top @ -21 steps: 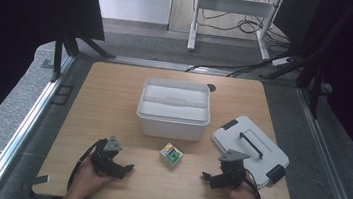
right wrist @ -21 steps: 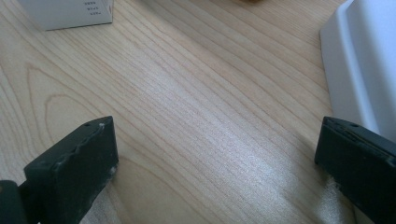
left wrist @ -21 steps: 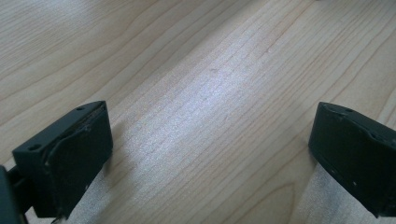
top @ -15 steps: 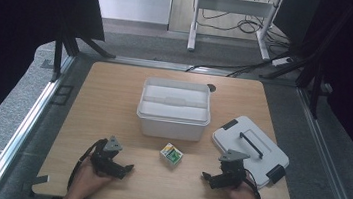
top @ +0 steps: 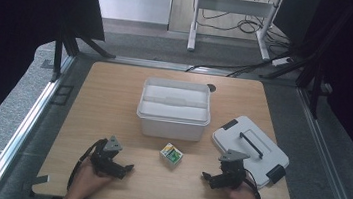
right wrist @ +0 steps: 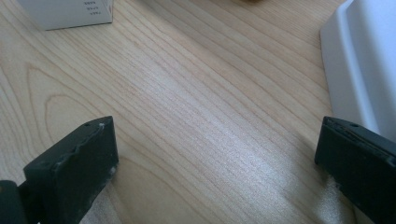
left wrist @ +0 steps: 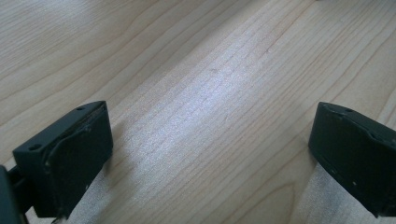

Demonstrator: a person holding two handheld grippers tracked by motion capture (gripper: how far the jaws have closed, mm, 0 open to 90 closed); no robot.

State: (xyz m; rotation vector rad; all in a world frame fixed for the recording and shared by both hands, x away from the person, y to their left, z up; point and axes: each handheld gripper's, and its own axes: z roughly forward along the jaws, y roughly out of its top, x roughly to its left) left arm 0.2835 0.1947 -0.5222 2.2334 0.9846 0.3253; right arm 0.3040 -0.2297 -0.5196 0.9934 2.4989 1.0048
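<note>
High view: left gripper (top: 128,167) and right gripper (top: 204,175) rest spread wide and empty beside the small box (top: 171,155).

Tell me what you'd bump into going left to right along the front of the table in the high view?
left gripper → small box → right gripper → white lid, lying flat at the right side of the table.

Item I see: one small carton (top: 171,155), white with green-and-yellow print, closed, lying turned at an angle on the table's near centre, just before the white bin (top: 175,108).
</note>
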